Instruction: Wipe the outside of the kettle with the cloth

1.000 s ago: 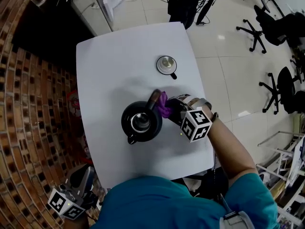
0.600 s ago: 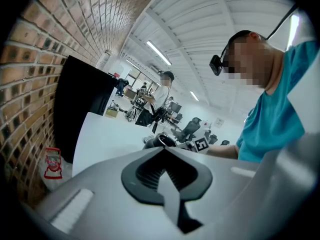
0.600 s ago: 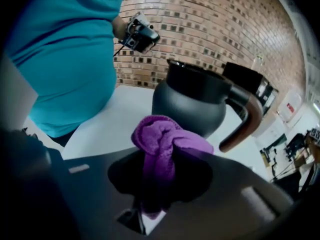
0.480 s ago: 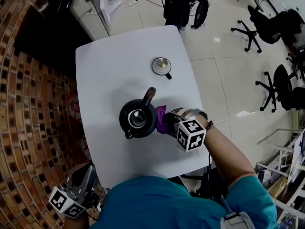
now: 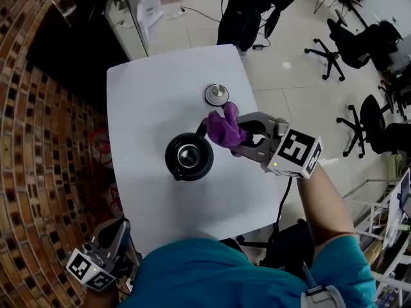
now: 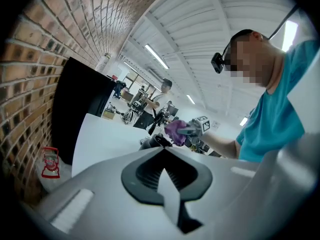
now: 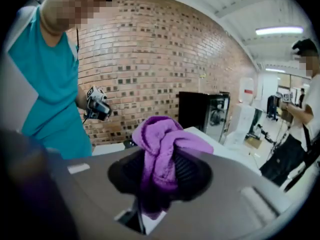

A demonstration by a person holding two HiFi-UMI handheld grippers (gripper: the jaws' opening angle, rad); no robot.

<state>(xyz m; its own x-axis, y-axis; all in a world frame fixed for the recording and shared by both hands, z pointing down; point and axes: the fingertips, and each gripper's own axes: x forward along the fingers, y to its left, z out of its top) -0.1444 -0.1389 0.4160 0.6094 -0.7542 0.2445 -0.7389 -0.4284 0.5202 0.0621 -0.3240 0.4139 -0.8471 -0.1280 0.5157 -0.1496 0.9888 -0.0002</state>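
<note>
The black kettle [image 5: 188, 160] stands lidless in the middle of the white table [image 5: 160, 88]; it also shows far off as the kettle [image 6: 151, 142] in the left gripper view. My right gripper [image 5: 236, 137] hovers just right of and above it, shut on a bunched purple cloth [image 5: 224, 126]. That cloth [image 7: 159, 146] fills its jaws in the right gripper view. The cloth is apart from the kettle's body. My left gripper [image 5: 117, 237] hangs low off the table's near-left corner; the left gripper [image 6: 162, 156] is shut on nothing.
The kettle's lid [image 5: 216, 95] lies on the table beyond the kettle. A brick wall [image 5: 38, 140] runs along the left. A person [image 5: 247, 8] stands past the far edge, and office chairs [image 5: 369, 117] stand on the tiled floor to the right.
My right gripper has lifted the cloth off the kettle's right side and risen toward the far side. The left gripper stays low at the near-left.
</note>
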